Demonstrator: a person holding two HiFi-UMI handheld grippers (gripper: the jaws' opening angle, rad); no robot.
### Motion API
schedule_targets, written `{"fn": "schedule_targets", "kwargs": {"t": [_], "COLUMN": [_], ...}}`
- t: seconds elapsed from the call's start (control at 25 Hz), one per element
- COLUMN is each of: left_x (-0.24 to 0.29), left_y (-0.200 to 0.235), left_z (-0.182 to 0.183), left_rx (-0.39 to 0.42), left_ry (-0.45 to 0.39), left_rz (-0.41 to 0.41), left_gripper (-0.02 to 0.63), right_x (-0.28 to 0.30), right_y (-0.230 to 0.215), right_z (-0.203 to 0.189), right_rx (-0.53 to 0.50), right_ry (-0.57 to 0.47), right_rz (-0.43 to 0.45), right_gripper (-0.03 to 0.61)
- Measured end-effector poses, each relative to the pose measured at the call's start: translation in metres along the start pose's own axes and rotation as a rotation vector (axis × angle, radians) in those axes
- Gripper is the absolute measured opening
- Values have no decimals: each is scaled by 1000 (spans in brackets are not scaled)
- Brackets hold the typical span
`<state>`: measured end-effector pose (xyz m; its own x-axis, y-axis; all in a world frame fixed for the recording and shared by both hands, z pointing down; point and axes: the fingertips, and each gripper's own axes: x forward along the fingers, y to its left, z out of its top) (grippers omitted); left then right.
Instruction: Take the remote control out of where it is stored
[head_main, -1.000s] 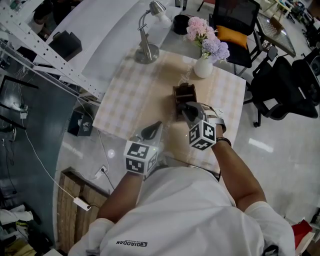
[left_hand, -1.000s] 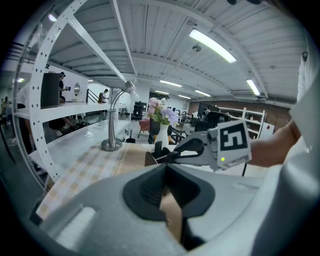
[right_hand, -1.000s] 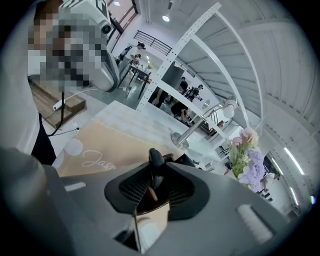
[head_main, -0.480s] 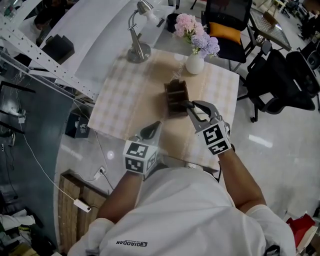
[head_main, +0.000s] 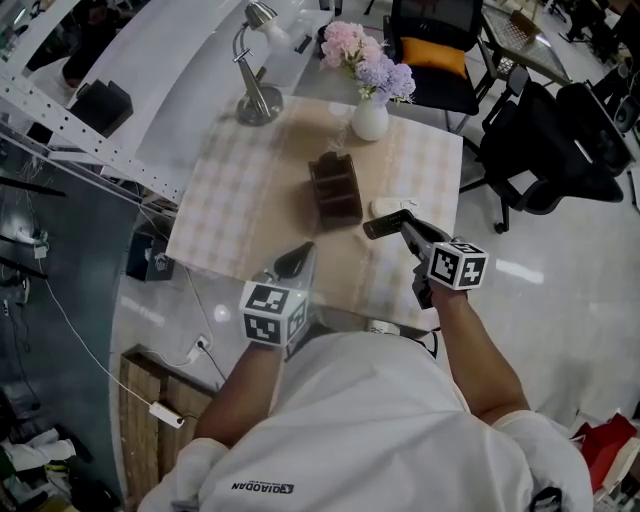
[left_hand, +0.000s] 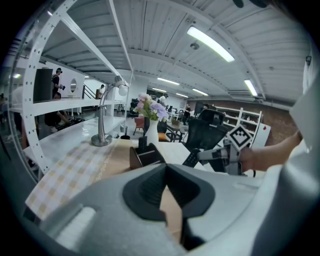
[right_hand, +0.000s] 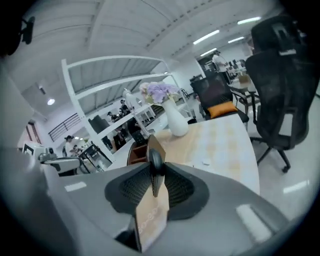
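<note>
Remote control (head_main: 382, 226) is out of its brown storage box (head_main: 335, 190) and gripped at one end by the right tool (head_main: 408, 225), whose pads are pressed on its two faces. Its free end pokes out ahead of the tips, toward the box, which stands just ahead and to the left of that tool. A small white thing (head_main: 388, 207) lies on the counter (head_main: 350, 262) just beyond the tips. The right forearm reaches forward from the body, with the marker cube facing up and the tool pointing ahead, leftward and somewhat down over the right part of the counter.

The left tool (head_main: 298, 262) is empty, its jaws slightly apart with only bare counter showing between them. It is held low over the near edge, pointing ahead and slightly down, the left forearm bent in close to the body. The box is ahead of it and to the right. Far beyond both tools stand a vase of flowers (head_main: 369, 118) and a desk lamp (head_main: 258, 95).
</note>
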<state>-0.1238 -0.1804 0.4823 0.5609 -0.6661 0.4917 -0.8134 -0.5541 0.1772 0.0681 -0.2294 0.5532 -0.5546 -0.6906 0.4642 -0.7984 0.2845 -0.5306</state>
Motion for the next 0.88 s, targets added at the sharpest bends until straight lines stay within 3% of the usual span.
{"fn": "schedule_targets", "kwargs": {"t": [0.4, 0.88], "left_x": [-6, -15], "left_y": [-13, -17], "left_z": [-3, -10], "left_rx": [-3, -24], "left_ry": [-8, -14], "left_rz": [22, 57], "left_gripper": [3, 3], "right_x": [0, 7], "right_y": [-64, -111], "right_z": [-40, -65], "right_rx": [402, 381], "right_ry": [-28, 79], "right_rz": [-44, -207], "right_gripper": [87, 118]}}
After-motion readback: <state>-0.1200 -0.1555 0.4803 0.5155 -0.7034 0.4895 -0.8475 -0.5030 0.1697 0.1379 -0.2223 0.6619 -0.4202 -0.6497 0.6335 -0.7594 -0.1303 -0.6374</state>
